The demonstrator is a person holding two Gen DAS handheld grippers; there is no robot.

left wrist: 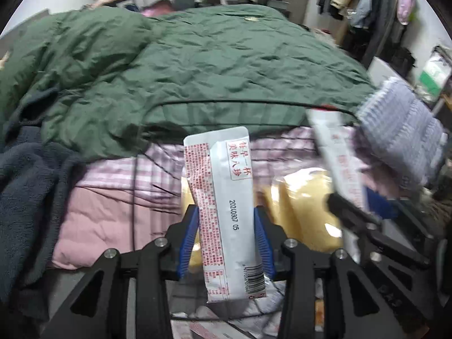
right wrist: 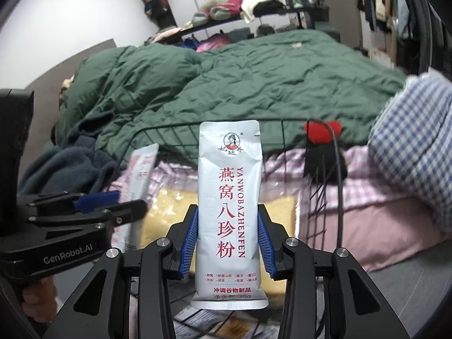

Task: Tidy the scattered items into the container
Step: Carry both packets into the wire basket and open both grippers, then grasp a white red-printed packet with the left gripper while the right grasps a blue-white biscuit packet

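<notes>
A white sachet with red print [left wrist: 226, 212] stands upright between the blue pads of my left gripper [left wrist: 226, 237], which touch its two long edges. A second white sachet with large red characters [right wrist: 228, 212] sits the same way in my right gripper [right wrist: 227, 240]. Both hang over a black wire basket [left wrist: 226, 102] [right wrist: 226, 123] that holds yellow packets [left wrist: 305, 203] [right wrist: 169, 214] and several flat sachets on its floor. Each view shows the other gripper alongside: the right gripper [left wrist: 350, 197] with its blurred sachet [left wrist: 339, 163], the left gripper [right wrist: 131, 200] with its sachet [right wrist: 141, 166].
The basket rests on a bed with a pink checked sheet [left wrist: 118, 186] and a rumpled green duvet [left wrist: 197, 65] behind it. A dark blue fleece [left wrist: 25, 186] lies at the left. A checked sleeve [right wrist: 409, 141] is at the right. A red and black clip [right wrist: 322, 132] hangs on the basket rim.
</notes>
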